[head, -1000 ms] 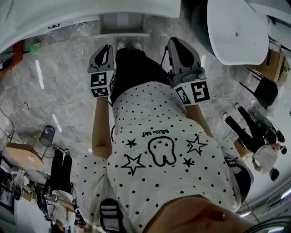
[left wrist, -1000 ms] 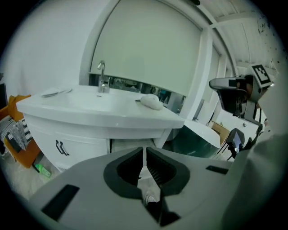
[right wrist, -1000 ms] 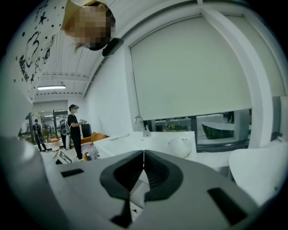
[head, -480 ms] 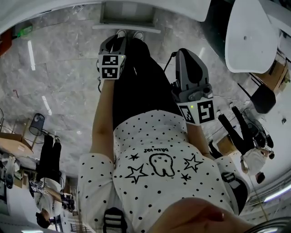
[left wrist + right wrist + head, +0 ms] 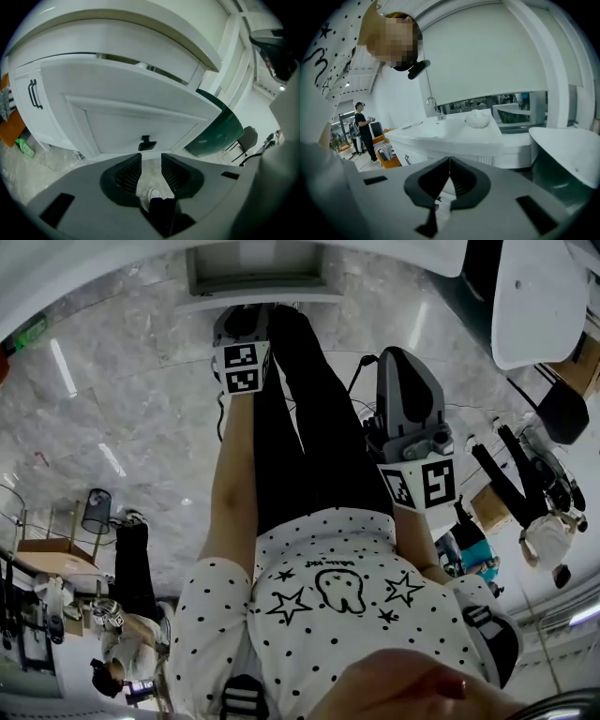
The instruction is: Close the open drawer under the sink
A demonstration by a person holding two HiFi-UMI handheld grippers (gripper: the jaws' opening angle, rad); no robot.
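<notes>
Whereas a second ago the left hand-held gripper point(image 5: 243, 326) showed at the middle left of the head view, level with its partner, it now lies near the upper edge, just below the open drawer point(image 5: 253, 277), and appears smaller. The right hand-held gripper point(image 5: 405, 381) has shifted toward the right centre of the frame, and more of the person's black trousers point(image 5: 309, 427) is exposed between the two tools.

In the left gripper view the ribbed dark jaws of the left hand-held gripper point(image 5: 150, 164) stand spread, having just been opening. Only the floor and a white-toed shoe point(image 5: 154, 193) show in the gap. In the right gripper view the jaws of the right hand-held gripper point(image 5: 449, 163) are pressed together at the tips, gripping nothing.

The drawer front point(image 5: 136, 112), a smooth white recessed panel with a small dark handle point(image 5: 146, 143), fills the centre of the left gripper view and juts out beneath the curved white bench point(image 5: 117, 33). From above, its interior is a plain grey rectangle whose contents cannot be made out.

The floor point(image 5: 141, 427) is glossy grey marble. A curved faucet point(image 5: 432, 105) and a rounded white lump point(image 5: 477, 119) sit on the bench top.
</notes>
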